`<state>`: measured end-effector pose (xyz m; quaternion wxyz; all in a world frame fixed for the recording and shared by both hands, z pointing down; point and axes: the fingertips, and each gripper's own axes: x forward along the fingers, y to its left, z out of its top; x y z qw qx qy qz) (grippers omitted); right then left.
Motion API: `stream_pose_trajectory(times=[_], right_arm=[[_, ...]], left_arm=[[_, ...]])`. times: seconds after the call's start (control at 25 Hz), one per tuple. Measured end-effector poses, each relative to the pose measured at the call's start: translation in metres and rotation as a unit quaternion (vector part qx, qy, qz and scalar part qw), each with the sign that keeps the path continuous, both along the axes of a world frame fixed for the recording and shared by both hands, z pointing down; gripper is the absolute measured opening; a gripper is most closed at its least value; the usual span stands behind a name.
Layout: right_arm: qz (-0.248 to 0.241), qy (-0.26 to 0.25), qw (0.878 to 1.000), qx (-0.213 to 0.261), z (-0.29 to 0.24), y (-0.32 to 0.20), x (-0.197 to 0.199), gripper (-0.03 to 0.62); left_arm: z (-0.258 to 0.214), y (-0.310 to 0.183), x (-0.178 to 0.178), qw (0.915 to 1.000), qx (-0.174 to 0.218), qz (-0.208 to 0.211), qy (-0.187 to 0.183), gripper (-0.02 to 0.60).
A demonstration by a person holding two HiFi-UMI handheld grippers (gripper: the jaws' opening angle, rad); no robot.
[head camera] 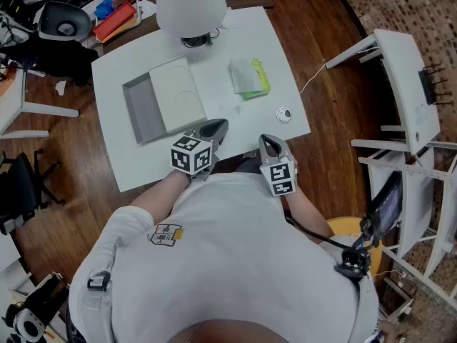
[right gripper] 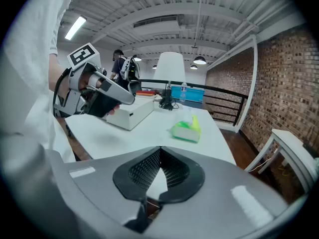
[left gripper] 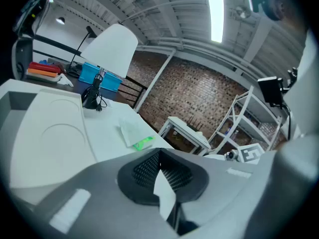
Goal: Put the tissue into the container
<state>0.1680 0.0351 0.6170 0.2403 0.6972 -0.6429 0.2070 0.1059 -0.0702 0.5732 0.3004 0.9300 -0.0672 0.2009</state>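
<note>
A pack of tissues (head camera: 250, 77) in clear and green wrap, one sheet standing out of it, lies on the white table (head camera: 235, 34) right of centre. It also shows in the left gripper view (left gripper: 134, 133) and the right gripper view (right gripper: 187, 130). The container (head camera: 161, 102), a flat white box with its lid slid aside over a grey inside, sits left of the pack. My left gripper (head camera: 216, 127) hovers at the box's near right corner, jaws shut and empty (left gripper: 159, 151). My right gripper (head camera: 268, 143) is near the table's front edge, shut with nothing in it (right gripper: 160, 148).
A white lamp (head camera: 189, 6) stands at the table's back with a black cable at its foot. A small round object (head camera: 284, 114) lies near the right corner. A white side table (head camera: 407, 84) stands to the right, and red and blue items (head camera: 114, 16) lie behind the table at the left.
</note>
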Motion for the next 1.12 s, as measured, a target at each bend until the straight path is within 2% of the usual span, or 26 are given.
stream_pose_trajectory(times=[0.04, 0.16, 0.28, 0.4, 0.6, 0.68, 0.8, 0.96, 1.08, 1.12], right_arm=[[0.001, -0.001, 1.000, 0.003, -0.001, 0.001, 0.020, 0.000], [0.004, -0.008, 1.000, 0.011, -0.005, 0.002, 0.075, 0.000], [0.000, -0.017, 1.000, 0.014, -0.006, 0.002, 0.115, 0.000], [-0.019, -0.019, 0.999, 0.018, -0.007, -0.007, 0.141, 0.000], [-0.044, -0.023, 0.998, 0.030, -0.015, -0.045, 0.186, 0.002], [-0.054, -0.030, 0.998, 0.031, -0.017, -0.061, 0.197, 0.065], [-0.074, -0.029, 0.997, 0.024, -0.016, -0.073, 0.201, 0.071], [-0.106, -0.024, 0.994, 0.010, -0.011, -0.078, 0.197, 0.069], [-0.116, -0.021, 0.993, 0.005, -0.009, -0.073, 0.197, 0.066], [-0.117, -0.020, 0.993, 0.003, -0.008, -0.070, 0.197, 0.061]], left_arm=[[0.002, -0.002, 0.019, 0.9999, -0.005, -0.011, -0.009, 0.000], [0.009, -0.006, 0.074, 0.9984, -0.007, -0.037, -0.043, 0.093], [0.018, -0.009, 0.116, 0.9948, 0.008, -0.056, -0.085, 0.150], [0.030, -0.016, 0.140, 0.9883, 0.022, -0.084, -0.125, 0.276], [0.053, -0.029, 0.156, 0.9699, 0.040, -0.135, -0.199, 0.429], [0.064, -0.030, 0.161, 0.9606, 0.038, -0.155, -0.228, 0.485], [0.085, -0.027, 0.174, 0.9473, 0.025, -0.179, -0.265, 0.561], [0.111, -0.039, 0.183, 0.9287, 0.003, -0.228, -0.292, 0.583], [0.109, -0.055, 0.188, 0.9227, 0.013, -0.243, -0.299, 0.581], [0.114, -0.053, 0.186, 0.9214, 0.003, -0.240, -0.306, 0.538]])
